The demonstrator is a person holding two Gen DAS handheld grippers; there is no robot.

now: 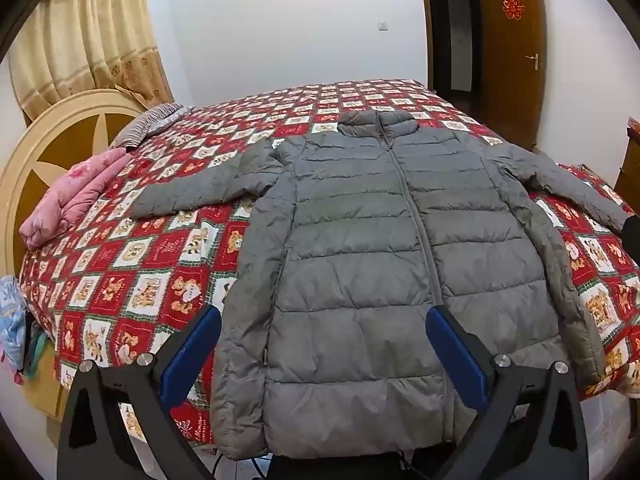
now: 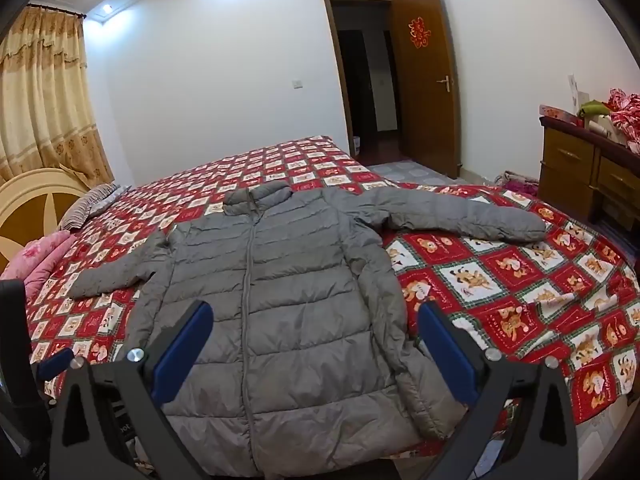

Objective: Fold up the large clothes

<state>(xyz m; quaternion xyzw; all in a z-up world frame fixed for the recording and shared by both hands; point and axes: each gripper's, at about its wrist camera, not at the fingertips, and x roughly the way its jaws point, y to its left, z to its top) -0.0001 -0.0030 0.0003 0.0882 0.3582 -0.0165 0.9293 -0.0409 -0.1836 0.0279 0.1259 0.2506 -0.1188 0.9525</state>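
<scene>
A grey quilted puffer jacket [image 1: 360,264] lies flat and zipped on the bed, front up, collar away from me, both sleeves spread out to the sides. It also shows in the right wrist view [image 2: 280,300]. My left gripper [image 1: 324,320] is open, its blue-padded fingers hanging above the jacket's lower half near the hem, holding nothing. My right gripper [image 2: 316,316] is open too, above the jacket's lower right part, holding nothing. The left gripper's side [image 2: 56,360] shows at the left edge of the right wrist view.
The bed has a red and white bear-patterned cover [image 1: 132,280]. A pink quilt [image 1: 76,196] and a striped pillow [image 1: 148,128] lie by the cream headboard [image 1: 48,148]. A wooden dresser [image 2: 584,168] stands on the right, an open brown door [image 2: 428,80] beyond.
</scene>
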